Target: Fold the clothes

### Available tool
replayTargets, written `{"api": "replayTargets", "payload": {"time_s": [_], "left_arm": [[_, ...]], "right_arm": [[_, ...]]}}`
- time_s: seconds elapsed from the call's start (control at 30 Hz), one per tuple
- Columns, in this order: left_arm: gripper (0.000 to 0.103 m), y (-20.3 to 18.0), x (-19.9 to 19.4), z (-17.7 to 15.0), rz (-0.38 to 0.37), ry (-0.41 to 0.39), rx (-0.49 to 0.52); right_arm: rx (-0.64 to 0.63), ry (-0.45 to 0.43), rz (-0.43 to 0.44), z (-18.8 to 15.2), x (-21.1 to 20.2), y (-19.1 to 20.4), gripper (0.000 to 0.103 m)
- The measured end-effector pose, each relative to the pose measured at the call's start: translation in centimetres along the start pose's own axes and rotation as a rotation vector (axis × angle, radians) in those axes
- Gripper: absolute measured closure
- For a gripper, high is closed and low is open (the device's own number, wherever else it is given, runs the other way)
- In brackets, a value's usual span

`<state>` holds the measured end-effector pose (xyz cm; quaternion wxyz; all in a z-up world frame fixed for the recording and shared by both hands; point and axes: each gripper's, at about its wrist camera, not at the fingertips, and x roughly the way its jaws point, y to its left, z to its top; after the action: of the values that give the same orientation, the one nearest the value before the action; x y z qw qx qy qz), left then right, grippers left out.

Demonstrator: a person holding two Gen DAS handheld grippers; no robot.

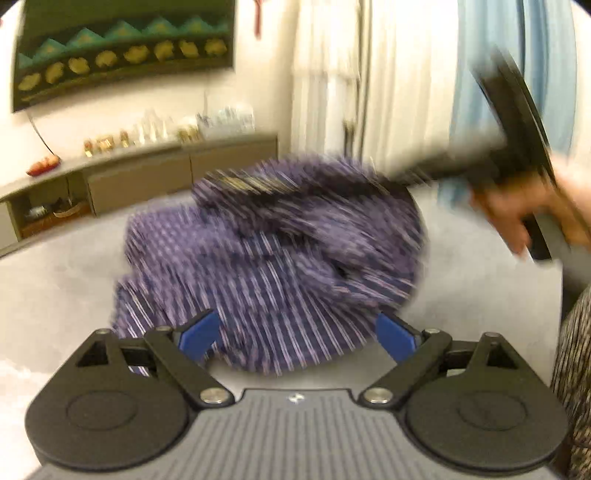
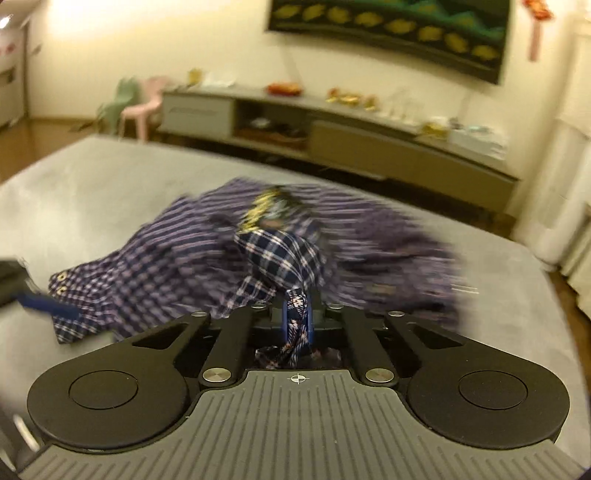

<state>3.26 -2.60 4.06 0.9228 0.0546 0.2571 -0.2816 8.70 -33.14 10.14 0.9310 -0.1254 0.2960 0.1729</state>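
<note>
A purple and navy plaid shirt [image 1: 266, 258] lies crumpled on a grey bed [image 1: 66, 295], blurred by motion. My left gripper [image 1: 297, 334] stands open just short of its near edge, blue pads wide apart with nothing between them. In the right wrist view the same plaid shirt [image 2: 184, 266] spreads ahead, and my right gripper [image 2: 297, 317] is shut on a bunched fold of its cloth, which runs back between the blue pads. The right gripper's black body and a hand [image 1: 517, 214] show at the right of the left wrist view. One blue finger of the left gripper [image 2: 48, 304] shows at the left edge.
A long low cabinet [image 2: 351, 144] with small objects on top runs along the far wall under a dark wall picture [image 2: 388, 29]. Pale curtains [image 1: 388, 92] hang at the right. Pink and green chairs [image 2: 136, 107] stand at the far left. The grey bed [image 2: 517, 295] surrounds the shirt.
</note>
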Motion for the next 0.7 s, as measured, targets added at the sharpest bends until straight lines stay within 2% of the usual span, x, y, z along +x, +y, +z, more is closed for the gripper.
{"api": "replayTargets", "payload": {"time_s": [0.07,0.13,0.2,0.27,0.4,0.47,0.53,0.63,0.7], "left_arm": [[0.004,0.8,-0.8,1.7,0.004,-0.066,-0.041],[0.003,1.2,-0.3,3.3,0.002,-0.095,-0.055],[0.003,0.9,1.2,5.0,0.056,-0.096,0.003],[0.001,0.0,3.7,7.0,0.128,-0.097,0.119],[0.0,-1.8,10.5,9.3,0.214,-0.026,0.45],[0.0,-3.1,13.7,8.8,0.19,0.022,0.601],[0.001,-3.8,16.8,8.1,0.204,0.048,0.731],[0.008,-4.4,21.5,7.3,0.193,0.092,0.881],[0.008,-5.0,23.8,7.4,0.146,0.095,0.93]], "right_arm": [[0.017,0.001,-0.036,-1.1,-2.3,-3.0,0.098],[0.029,0.029,-0.089,-3.0,-3.4,-5.8,0.098],[0.069,0.047,-0.12,-4.8,-4.0,-8.2,0.098],[0.089,0.059,-0.131,-6.0,-4.3,-9.6,0.098],[0.102,0.048,-0.149,-6.7,-5.0,-11.1,0.098],[0.112,0.024,-0.152,-6.1,-5.4,-11.7,0.098],[0.122,0.007,-0.157,-5.9,-6.3,-11.9,0.098],[0.13,-0.002,-0.185,-5.6,-6.2,-13.1,0.098],[0.131,0.004,-0.201,-5.9,-6.0,-13.4,0.098]]}}
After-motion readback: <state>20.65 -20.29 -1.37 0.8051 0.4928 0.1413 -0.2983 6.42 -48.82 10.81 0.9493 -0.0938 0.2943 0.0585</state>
